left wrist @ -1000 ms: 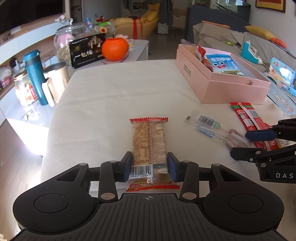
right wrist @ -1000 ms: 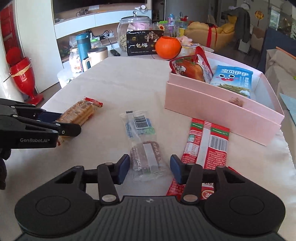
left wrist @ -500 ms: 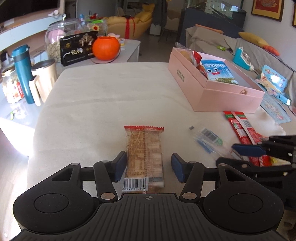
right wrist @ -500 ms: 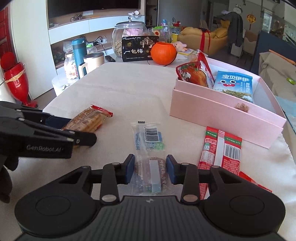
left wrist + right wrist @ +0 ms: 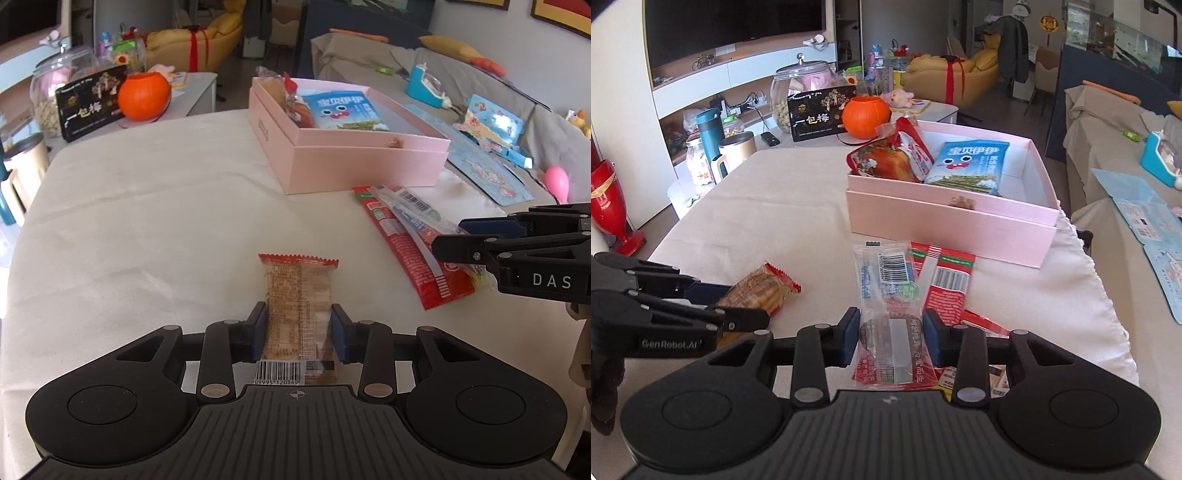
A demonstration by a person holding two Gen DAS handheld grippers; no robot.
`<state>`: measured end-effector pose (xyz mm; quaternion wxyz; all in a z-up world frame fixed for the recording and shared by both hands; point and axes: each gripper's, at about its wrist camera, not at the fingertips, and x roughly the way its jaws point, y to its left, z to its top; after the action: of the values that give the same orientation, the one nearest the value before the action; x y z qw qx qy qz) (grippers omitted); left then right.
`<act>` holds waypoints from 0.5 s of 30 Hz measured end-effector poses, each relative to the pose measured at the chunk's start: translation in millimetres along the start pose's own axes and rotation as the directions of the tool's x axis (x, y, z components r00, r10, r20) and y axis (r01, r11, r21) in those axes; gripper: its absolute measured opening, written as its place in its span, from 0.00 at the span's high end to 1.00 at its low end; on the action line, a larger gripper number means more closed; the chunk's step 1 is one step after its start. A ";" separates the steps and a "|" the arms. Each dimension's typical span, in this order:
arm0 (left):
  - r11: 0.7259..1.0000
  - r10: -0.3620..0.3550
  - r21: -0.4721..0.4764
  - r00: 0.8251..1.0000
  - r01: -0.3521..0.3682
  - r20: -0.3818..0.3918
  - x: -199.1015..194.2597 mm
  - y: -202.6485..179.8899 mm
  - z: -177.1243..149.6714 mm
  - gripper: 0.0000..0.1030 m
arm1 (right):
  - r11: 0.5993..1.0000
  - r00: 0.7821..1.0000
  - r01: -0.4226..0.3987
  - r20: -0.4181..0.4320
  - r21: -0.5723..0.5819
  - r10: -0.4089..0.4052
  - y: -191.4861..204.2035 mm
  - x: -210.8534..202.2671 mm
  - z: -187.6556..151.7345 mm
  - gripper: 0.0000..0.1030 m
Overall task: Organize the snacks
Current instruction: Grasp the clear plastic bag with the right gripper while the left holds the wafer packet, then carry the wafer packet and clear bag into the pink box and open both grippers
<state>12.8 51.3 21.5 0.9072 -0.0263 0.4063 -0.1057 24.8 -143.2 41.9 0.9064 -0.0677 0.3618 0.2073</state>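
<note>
Left tool [image 5: 298, 328] is clamped on the cracker pack [image 5: 297, 299], pads tight against both sides, held just over the tabletop [image 5: 147, 206]. Right tool [image 5: 890, 334] is pinched on the clear snack packet [image 5: 886, 291], which hangs above the red sachets [image 5: 951, 284]. Pink box [image 5: 945, 225] sits just behind, a couple of snack bags already inside.

bright sharp daylight, soft shadows, fisheye bending at the edges
</note>
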 end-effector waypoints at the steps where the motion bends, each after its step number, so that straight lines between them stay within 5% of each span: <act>1: 1.000 -0.013 -0.007 1.000 0.013 -0.001 0.1 -0.9 1.3 0.61 | 1.000 1.000 0.005 0.003 0.006 -0.005 -2.4 -1.4 -0.2 0.65; 6: 0.998 -0.044 -0.038 0.996 0.047 0.073 -18.9 -3.4 17.0 0.62 | 1.000 0.999 0.025 0.024 0.019 -0.025 -17.3 -14.4 1.2 0.65; 9: 0.993 -0.095 -0.058 0.978 0.107 0.184 -42.2 -3.3 58.5 0.62 | 0.998 0.999 0.029 0.041 0.050 -0.031 -31.8 -22.9 7.1 0.65; 12: 0.993 -0.107 -0.018 0.941 0.119 0.322 -64.2 -15.5 115.7 0.61 | 0.995 0.998 0.015 0.066 0.094 -0.021 -45.4 -30.2 15.1 0.65; 15: 0.977 -0.181 -0.026 0.893 0.211 0.412 -57.4 -16.5 165.8 0.57 | 0.995 0.995 0.038 0.087 0.096 -0.046 -50.0 -33.7 16.7 0.65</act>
<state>96.0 41.1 176.5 0.9550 -0.1203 0.2072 -0.1745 34.5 -194.9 75.8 0.9279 -0.0232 0.3290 0.1736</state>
